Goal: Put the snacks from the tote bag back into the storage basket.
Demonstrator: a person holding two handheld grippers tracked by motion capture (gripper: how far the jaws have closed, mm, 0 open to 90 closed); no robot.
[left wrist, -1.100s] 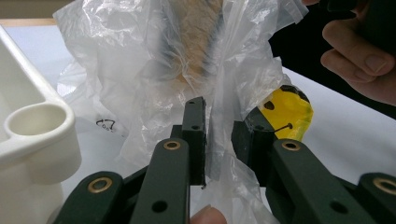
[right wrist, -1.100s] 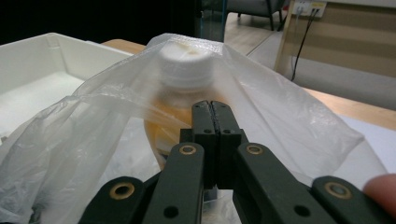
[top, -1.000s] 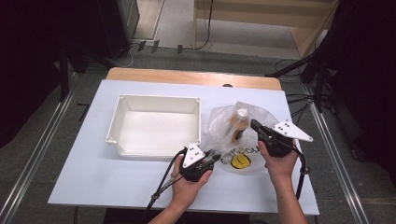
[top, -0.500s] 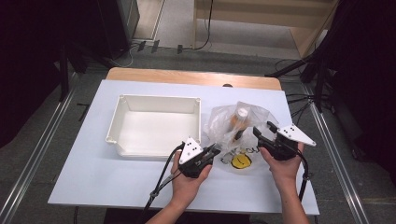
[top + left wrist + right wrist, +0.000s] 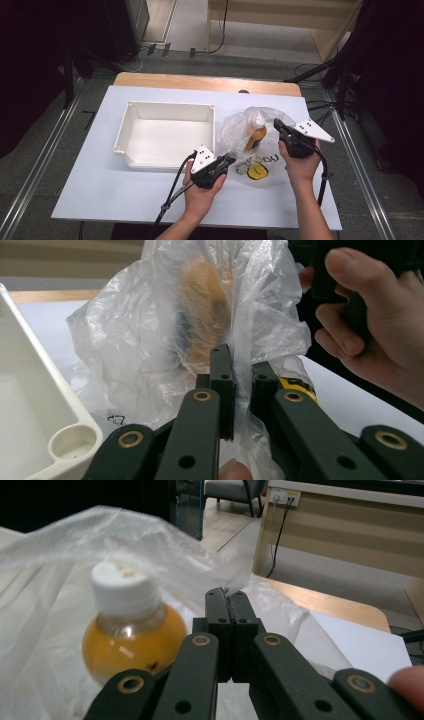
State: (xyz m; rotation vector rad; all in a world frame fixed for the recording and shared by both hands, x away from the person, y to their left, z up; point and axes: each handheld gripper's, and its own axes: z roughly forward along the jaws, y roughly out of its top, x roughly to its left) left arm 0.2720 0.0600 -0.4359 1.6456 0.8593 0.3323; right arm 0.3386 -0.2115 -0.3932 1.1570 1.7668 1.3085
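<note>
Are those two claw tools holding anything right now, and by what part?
Both hold the clear plastic bag with the orange bottle inside: the left gripper pinches a fold of film near its bottom, the right gripper its upper edge.

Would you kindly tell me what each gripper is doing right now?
Left gripper: closed on the plastic bag.
Right gripper: closed on the plastic bag's edge.

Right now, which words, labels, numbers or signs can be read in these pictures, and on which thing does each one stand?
"OU": last letters of black print on the plastic bag, above its yellow smiley sign; the letters before them are crumpled and blurred.
Small black mark low on the bag, left gripper view: too small to read.
Bottle: no readable label.
White tray: no text.
</note>
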